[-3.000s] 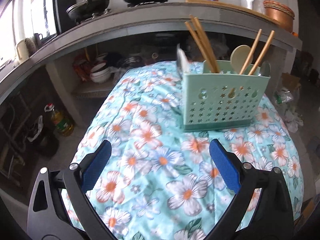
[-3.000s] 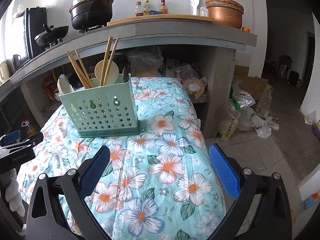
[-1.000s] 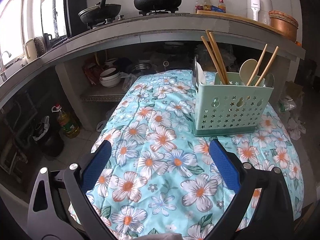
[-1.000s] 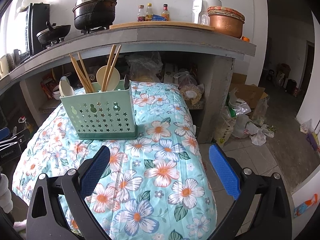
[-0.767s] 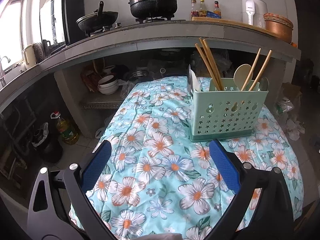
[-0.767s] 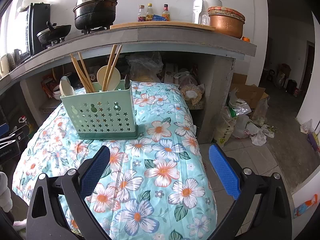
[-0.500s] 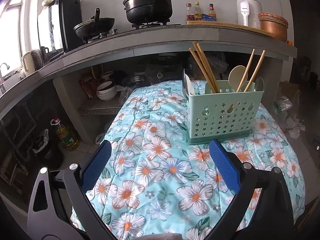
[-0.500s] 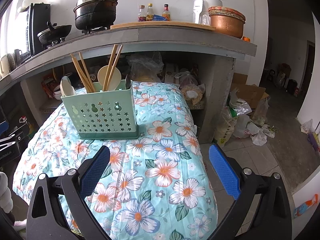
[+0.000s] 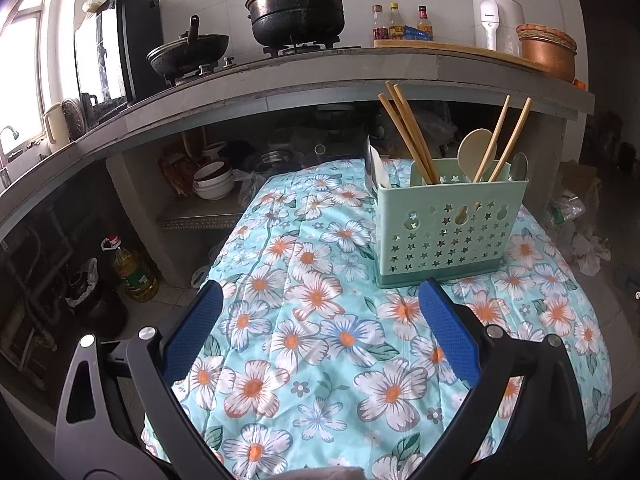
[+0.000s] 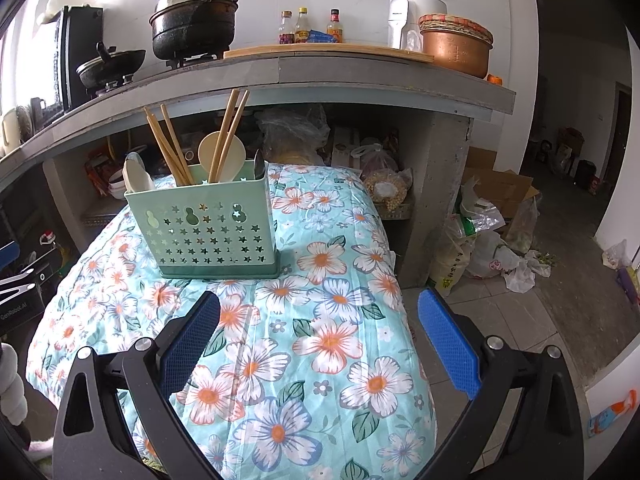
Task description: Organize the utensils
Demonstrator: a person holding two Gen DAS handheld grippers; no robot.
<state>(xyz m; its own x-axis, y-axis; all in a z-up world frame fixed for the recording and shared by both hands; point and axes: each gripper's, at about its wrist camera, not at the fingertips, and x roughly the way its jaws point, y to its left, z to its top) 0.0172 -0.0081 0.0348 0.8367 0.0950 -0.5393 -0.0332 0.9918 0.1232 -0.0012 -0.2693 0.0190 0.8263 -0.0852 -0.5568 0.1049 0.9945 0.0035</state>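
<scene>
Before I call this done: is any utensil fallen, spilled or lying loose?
Nothing stands out. The green caddy stands upright on the floral cloth, with chopsticks and spoon inside; both tools are open and empty.

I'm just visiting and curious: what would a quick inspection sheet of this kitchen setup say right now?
Surface: table under a floral cloth, bare in front of the caddy.
Job's things: green caddy upright, holding chopsticks, a pale spoon and a white spoon.
Clutter: nothing seen on the cloth.
Grippers: left gripper and right gripper both open, empty, short of the caddy.
Cables: nothing seen.
Surroundings: counter with black pot, wok, bottles; bags on the floor.
</scene>
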